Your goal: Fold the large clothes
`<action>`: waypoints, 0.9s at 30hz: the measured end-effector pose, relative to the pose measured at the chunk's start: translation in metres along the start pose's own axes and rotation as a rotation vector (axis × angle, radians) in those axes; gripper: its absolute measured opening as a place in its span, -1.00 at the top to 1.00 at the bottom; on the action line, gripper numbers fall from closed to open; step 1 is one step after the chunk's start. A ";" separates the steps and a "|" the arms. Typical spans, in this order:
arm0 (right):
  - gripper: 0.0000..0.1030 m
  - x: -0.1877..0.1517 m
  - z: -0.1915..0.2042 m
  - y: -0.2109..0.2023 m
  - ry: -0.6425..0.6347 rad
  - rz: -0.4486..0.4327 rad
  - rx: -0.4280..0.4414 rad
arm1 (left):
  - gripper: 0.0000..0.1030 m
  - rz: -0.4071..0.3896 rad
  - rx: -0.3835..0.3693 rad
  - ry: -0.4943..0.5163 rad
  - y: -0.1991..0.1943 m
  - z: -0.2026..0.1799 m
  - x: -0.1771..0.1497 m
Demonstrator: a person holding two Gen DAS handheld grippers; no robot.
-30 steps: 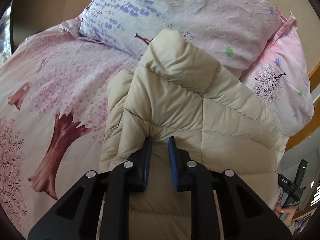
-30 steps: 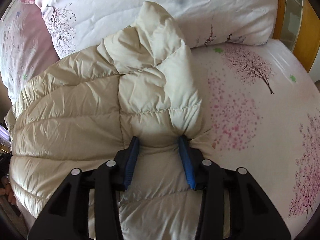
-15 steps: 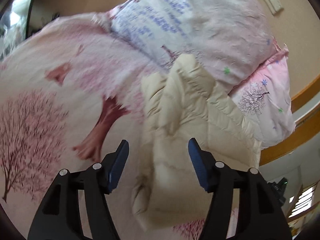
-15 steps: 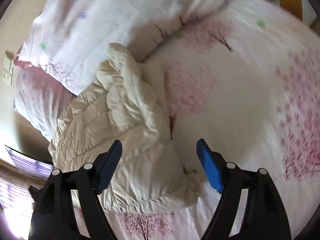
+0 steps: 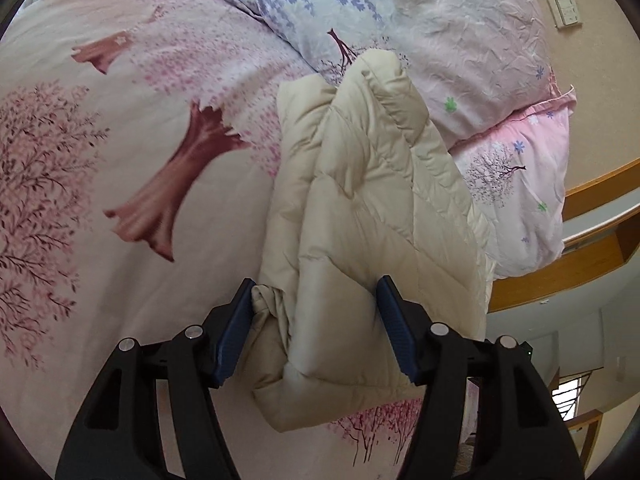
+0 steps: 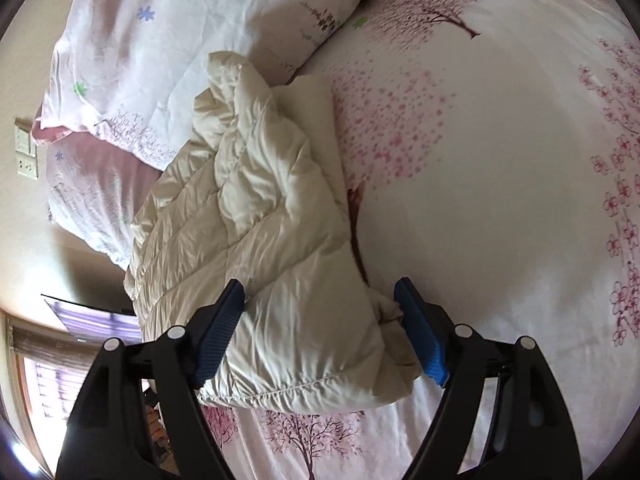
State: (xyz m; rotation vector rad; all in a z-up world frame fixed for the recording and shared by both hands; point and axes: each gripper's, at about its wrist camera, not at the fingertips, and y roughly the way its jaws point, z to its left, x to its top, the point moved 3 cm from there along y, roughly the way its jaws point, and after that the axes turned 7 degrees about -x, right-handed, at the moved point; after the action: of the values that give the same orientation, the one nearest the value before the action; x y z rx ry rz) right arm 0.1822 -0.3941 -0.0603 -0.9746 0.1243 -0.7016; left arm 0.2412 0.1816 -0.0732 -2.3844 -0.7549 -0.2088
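Both jaws off folded jacket (image 5: 360, 216)

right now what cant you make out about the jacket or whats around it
- Cream puffer jacket: its underside and inner layers are hidden by its own folds in both views; sleeves and zip cannot be told.
- Whether the left hand-held gripper pads touch the fabric: unclear in the left wrist view.
- Right hand-held gripper: the jacket's near edge hides behind its fingers.
- Bed sheet: cut off by the fisheye edge.
- Wall switch: too small to read.
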 end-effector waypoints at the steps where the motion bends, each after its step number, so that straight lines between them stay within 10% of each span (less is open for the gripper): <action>1: -0.50 -0.001 0.000 0.000 -0.003 0.006 0.007 | -0.20 0.001 -0.003 -0.001 0.000 0.000 -0.001; 10: 0.04 -0.009 -0.004 0.008 0.031 0.067 0.086 | -0.19 0.012 -0.042 -0.023 0.004 -0.003 -0.009; 14: 0.51 -0.012 -0.005 0.006 0.051 0.070 0.143 | 0.31 0.024 -0.059 -0.041 0.012 -0.003 -0.014; 27: 0.64 -0.037 0.030 -0.027 -0.030 0.045 0.236 | 0.64 -0.112 -0.140 -0.026 -0.041 -0.010 -0.016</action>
State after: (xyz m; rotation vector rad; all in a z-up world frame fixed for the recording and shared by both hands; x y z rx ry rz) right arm 0.1523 -0.3603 -0.0294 -0.7532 0.0359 -0.6440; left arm 0.2049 0.1944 -0.0489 -2.4829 -0.9142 -0.2856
